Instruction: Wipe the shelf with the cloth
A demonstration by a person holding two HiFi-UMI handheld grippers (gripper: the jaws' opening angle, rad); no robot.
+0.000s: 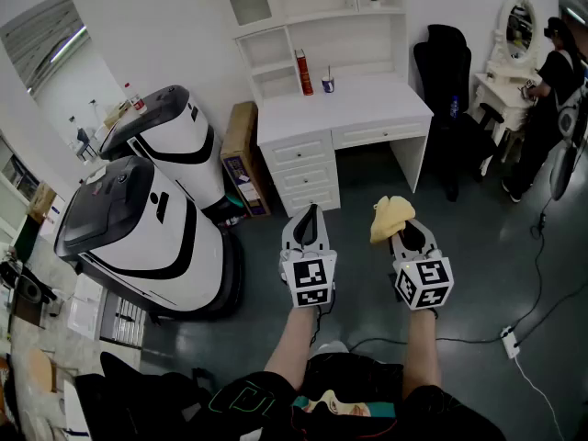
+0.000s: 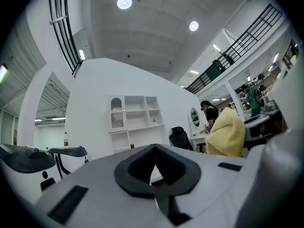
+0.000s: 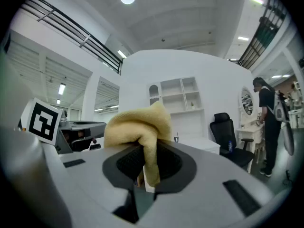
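As right hand-held gripper (image 1: 404,234) clamps cloth (image 1: 390,217), shelf (image 1: 322,14) ahead — well apart

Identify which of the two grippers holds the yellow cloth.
The right gripper: its jaws are clamped on the yellow cloth, which bunches above them. The left gripper has its jaws together with nothing between.

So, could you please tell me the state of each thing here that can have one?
Left tongs: shut, nothing between them.
Right tongs: shut on the cloth.
Cloth: bunched up, held in the air, not yet at the shelf.
Desk drawers: closed.
Red bottle: upright on the desk.
Cup: upright beside the bottle.
Black chair: nobody in it.
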